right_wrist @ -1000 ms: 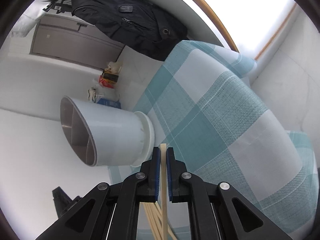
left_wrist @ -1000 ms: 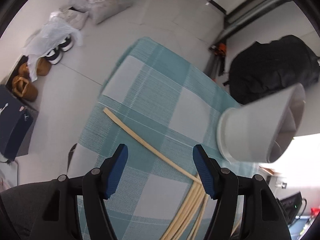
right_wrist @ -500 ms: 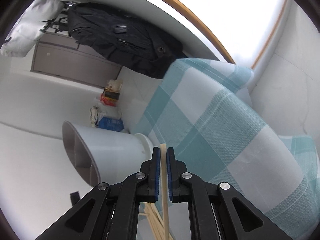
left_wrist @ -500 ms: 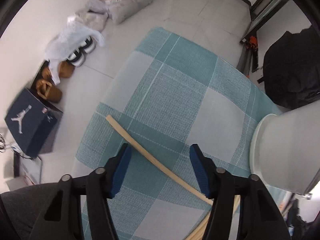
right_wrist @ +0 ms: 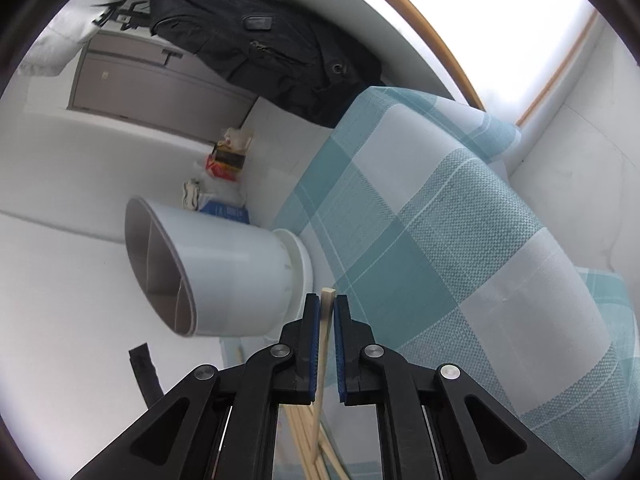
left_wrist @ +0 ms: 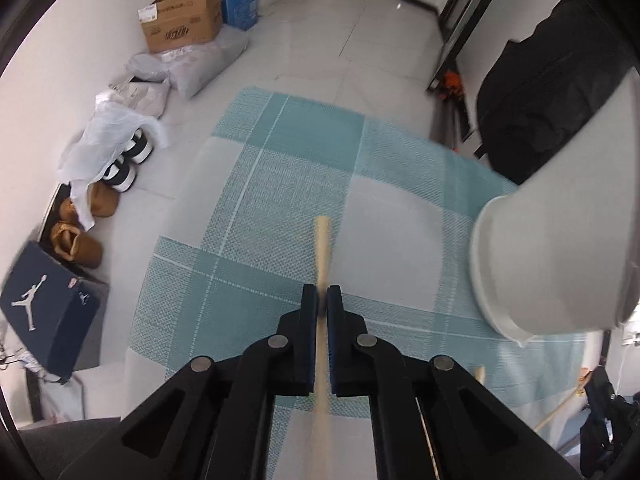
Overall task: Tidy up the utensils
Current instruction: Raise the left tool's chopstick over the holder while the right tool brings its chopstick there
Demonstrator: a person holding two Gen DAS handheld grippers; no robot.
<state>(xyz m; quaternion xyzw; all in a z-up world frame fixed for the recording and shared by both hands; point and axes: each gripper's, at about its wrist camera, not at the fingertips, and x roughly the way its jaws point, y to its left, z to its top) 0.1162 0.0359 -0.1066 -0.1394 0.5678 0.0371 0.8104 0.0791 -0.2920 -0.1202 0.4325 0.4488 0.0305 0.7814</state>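
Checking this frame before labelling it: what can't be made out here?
- Left wrist view: chopstick in the left hand-held gripper is motion-blurred, lower end cut off.
- Left wrist view: white utensil holder, opening out of frame.
- Right wrist view: loose chopsticks mostly hidden behind the right hand-held gripper.

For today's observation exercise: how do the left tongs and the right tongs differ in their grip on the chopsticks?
The left tongs clamp a chopstick tightly, while the right tongs show a slight gap beside theirs. The left chopstick sticks out far past the tips; the right one barely clears them. Both hold one pale wooden chopstick near the white utensil holder.
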